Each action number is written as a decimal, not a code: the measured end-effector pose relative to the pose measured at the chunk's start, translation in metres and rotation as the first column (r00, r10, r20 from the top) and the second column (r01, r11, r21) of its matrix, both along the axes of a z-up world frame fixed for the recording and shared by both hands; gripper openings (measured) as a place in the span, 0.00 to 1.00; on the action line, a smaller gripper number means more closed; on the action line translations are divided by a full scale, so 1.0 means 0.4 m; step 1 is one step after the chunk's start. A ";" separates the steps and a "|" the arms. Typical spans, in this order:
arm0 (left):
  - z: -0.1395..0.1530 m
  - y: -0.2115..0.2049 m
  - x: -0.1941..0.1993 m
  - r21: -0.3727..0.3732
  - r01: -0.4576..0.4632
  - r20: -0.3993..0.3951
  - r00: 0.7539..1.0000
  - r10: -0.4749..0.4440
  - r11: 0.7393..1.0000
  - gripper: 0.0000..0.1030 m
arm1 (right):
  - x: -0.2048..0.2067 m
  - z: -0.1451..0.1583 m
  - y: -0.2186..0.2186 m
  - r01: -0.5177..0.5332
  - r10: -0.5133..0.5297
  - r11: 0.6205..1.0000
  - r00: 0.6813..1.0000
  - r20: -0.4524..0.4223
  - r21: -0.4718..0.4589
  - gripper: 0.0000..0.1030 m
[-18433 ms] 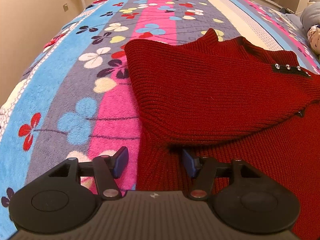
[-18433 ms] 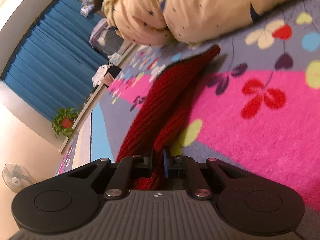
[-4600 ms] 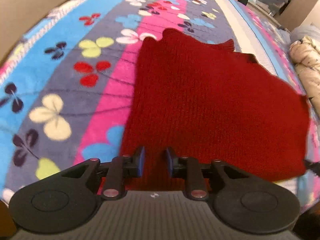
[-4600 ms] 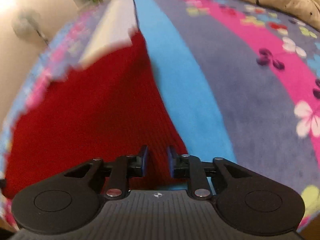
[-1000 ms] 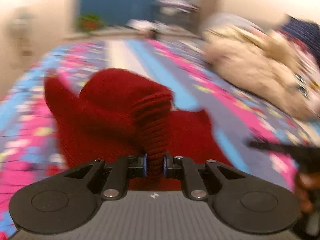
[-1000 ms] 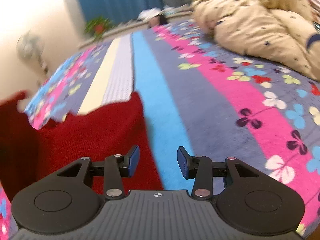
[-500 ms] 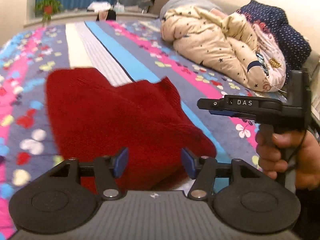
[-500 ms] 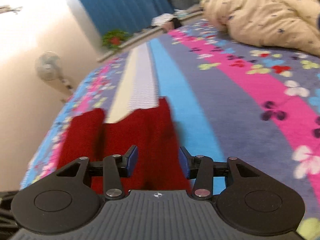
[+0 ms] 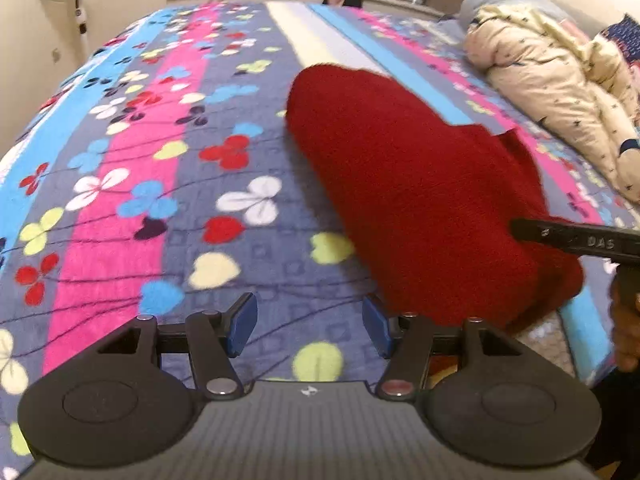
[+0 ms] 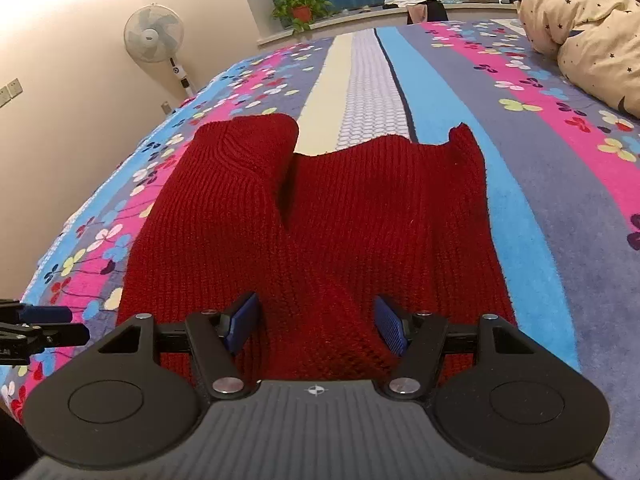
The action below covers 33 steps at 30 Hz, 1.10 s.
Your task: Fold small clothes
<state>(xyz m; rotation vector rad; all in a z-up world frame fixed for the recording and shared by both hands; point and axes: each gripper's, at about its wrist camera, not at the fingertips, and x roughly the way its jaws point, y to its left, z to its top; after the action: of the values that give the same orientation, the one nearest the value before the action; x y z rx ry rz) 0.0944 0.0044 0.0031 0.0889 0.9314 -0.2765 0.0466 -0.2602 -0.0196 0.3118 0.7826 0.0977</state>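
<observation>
Reading "DAS": right gripper (image 9: 576, 240) beside red sweater (image 9: 420, 200).

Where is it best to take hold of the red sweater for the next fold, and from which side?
Probably the near edge of the red sweater, from the near side: it lies flat, and the open right gripper already straddles that edge.

The only lettering I can read is "DAS", printed pale on the black body of the right gripper (image 9: 576, 240) where it pokes in at my left wrist view's edge. Nothing else I see is legible.
</observation>
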 end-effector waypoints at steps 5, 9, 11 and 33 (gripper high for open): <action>0.003 0.019 -0.002 0.008 0.007 0.013 1.000 -0.007 1.000 0.62 | -0.001 0.000 0.033 -0.041 0.043 0.998 0.999 0.033 -0.053 0.22; 0.008 0.021 0.000 -0.002 0.009 0.013 1.000 -0.009 1.000 0.62 | -0.016 0.048 0.017 -0.028 0.030 0.999 0.994 0.105 -0.021 0.17; 0.010 0.020 0.001 -0.014 0.008 0.015 1.000 -0.008 1.000 0.62 | -0.042 0.106 -0.006 -0.015 0.011 1.000 0.980 0.201 0.020 0.16; -0.015 -0.015 0.037 -0.061 -0.023 0.025 0.999 0.025 0.998 0.68 | -0.114 0.029 -0.203 0.200 -0.202 0.979 0.978 -0.048 -0.049 0.55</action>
<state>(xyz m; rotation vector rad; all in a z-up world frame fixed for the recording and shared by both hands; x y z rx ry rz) 0.1092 -0.0017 -0.0030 0.0249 0.8973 -0.2807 0.0010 -0.3413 -0.0079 0.3514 0.8003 -0.1184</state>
